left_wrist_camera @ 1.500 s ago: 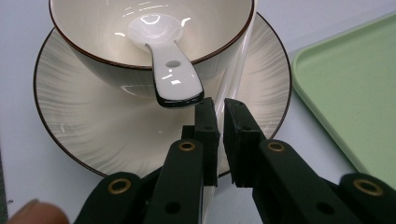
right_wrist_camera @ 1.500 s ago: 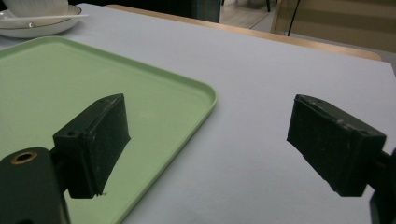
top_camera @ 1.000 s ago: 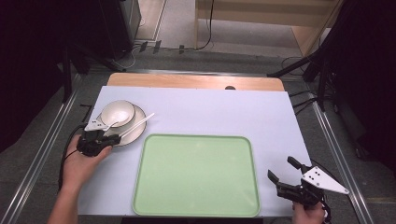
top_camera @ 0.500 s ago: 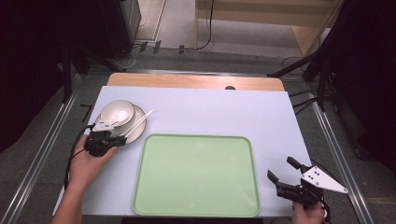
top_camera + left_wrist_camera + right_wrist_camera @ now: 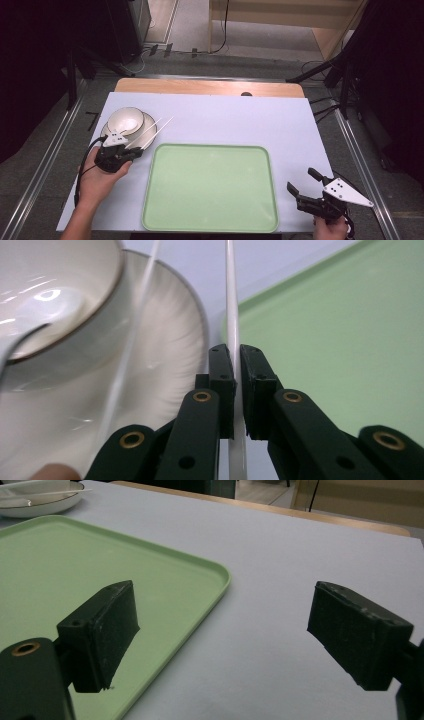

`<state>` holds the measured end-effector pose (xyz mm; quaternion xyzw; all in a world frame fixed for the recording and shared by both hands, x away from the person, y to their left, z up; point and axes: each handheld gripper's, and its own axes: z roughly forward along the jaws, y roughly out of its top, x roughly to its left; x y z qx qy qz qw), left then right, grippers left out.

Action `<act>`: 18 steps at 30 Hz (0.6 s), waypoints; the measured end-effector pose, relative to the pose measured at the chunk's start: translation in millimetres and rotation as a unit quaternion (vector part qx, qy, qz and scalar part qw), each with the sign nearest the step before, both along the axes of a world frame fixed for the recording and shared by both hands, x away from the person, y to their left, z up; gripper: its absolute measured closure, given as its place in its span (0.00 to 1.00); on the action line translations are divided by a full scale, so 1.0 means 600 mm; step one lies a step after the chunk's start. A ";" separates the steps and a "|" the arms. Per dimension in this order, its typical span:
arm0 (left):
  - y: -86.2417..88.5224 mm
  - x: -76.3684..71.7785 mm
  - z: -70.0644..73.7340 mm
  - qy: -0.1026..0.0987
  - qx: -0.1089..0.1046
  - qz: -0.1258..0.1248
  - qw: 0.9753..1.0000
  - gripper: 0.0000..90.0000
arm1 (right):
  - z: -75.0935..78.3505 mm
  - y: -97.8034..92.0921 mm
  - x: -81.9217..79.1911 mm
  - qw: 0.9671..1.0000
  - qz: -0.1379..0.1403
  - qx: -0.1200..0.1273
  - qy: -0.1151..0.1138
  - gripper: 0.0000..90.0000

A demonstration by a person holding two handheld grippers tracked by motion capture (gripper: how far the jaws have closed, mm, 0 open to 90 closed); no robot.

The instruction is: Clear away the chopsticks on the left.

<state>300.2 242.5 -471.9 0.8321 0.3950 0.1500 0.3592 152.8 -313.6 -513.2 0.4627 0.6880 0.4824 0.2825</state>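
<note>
**Left grips chopstick at plate**

Left hand-held gripper [image 5: 236,390] pinches a white chopstick [image 5: 231,300] beside the plate [image 5: 149,131], at the tray's [image 5: 210,190] left corner. Second chopstick [image 5: 135,325] lies across the plate by the bowl [image 5: 125,120]. Right hand-held gripper [image 5: 222,635] is spread wide, holding nothing, over the table [image 5: 240,115] by the tray's right edge.

The worktop [image 5: 240,115] has a pale lavender-white surface with a strip of bare wood along its far edge. A light green tray [image 5: 210,187] lies flat near the front edge. A cream plate [image 5: 148,123] sits at the far left.
</note>
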 end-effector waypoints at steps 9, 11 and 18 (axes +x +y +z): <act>-0.077 -0.068 -0.026 0.059 -0.029 -0.037 0.997 0.95 | 0.001 -0.001 -0.001 1.000 0.000 -0.001 -0.001 0.15; -0.086 -0.077 -0.035 0.074 -0.037 -0.035 0.996 0.95 | 0.002 -0.001 -0.002 1.000 0.000 0.000 -0.001 0.15; -0.100 -0.093 -0.062 0.103 -0.040 -0.019 0.994 0.95 | 0.001 -0.002 0.000 1.000 0.003 0.001 -0.001 0.15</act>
